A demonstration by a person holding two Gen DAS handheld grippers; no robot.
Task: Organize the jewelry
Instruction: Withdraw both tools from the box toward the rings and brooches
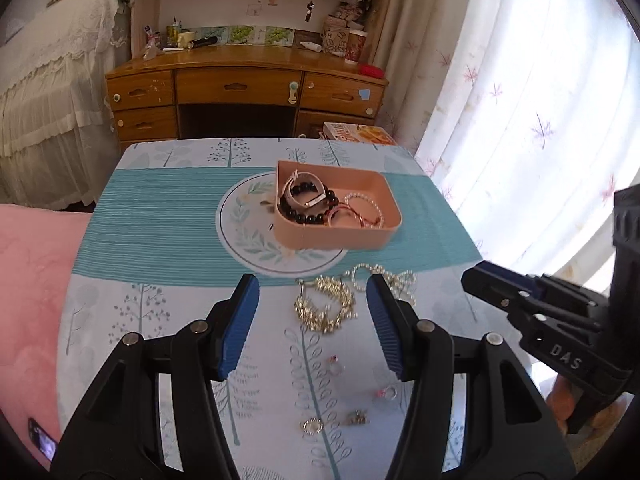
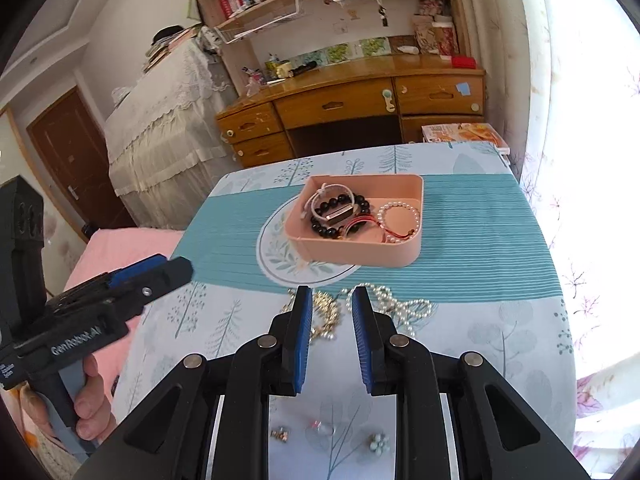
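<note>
A pink tray (image 1: 376,240) in the middle of the table holds a black bead bracelet (image 1: 304,218), a pale-strapped watch (image 1: 298,190) and a pearl bracelet (image 1: 366,200). In front of it lie a gold chain necklace (image 1: 326,308) and a pearl necklace (image 1: 396,280). Nearer me are small rings (image 1: 335,364) and earrings (image 1: 312,426). My left gripper (image 1: 312,280) hovers open above the necklaces with nothing between its fingers. My right gripper (image 2: 331,292) hangs over the same necklaces (image 2: 404,308), its jaws a narrow gap apart and empty. The tray (image 2: 360,258) lies beyond it.
A leaf-patterned cloth (image 1: 160,216) with a teal band covers the table. A wooden desk (image 1: 240,88) stands behind it, a lace-covered bed (image 1: 48,92) to the left, and curtains (image 1: 520,120) to the right. A pink cushion (image 1: 36,280) borders the table's left edge. A book (image 1: 360,134) lies at the far edge.
</note>
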